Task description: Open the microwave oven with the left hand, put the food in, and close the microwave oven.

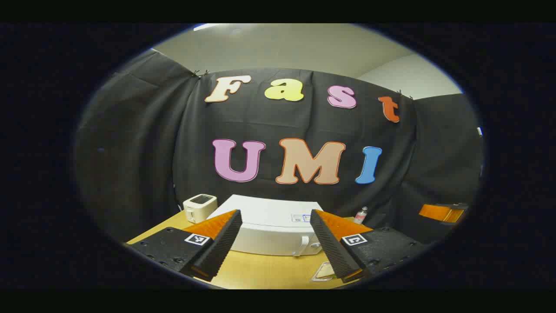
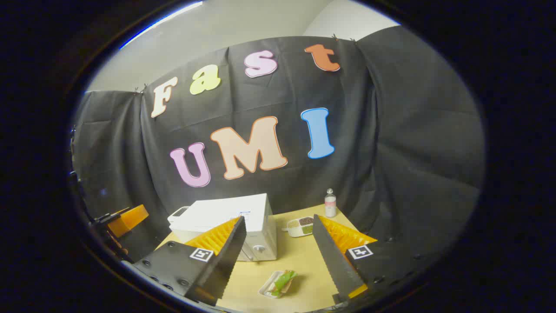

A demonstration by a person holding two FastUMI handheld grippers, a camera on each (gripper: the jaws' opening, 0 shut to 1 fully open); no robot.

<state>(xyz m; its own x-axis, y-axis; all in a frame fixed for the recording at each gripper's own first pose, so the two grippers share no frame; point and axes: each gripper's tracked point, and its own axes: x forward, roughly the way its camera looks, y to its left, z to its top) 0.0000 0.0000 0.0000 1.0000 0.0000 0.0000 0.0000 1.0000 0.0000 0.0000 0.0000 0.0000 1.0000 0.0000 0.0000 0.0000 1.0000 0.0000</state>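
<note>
both the left gripper point(image 1: 276, 232) and right gripper point(image 2: 278, 243) hang spread and empty, the microwave point(image 1: 271, 226) shut on the table point(image 2: 304, 265) and the food tray point(image 2: 278, 283) before it, so a misjudged reach could miss the handle point(image 1: 304, 245)

Left tool point(image 1: 274, 243) hung spread wide above the counter point(image 1: 260, 271), facing a shut white microwave oven point(image 1: 269, 228).

Its handle point(image 1: 302, 246) sat at the door's right end. A small white toaster point(image 1: 199, 207) stood just left of the oven, a little bottle point(image 1: 360, 214) behind its right corner. A clear tray point(image 1: 322, 272), possibly holding the food, lay near the right finger point(image 1: 332, 245).
</note>
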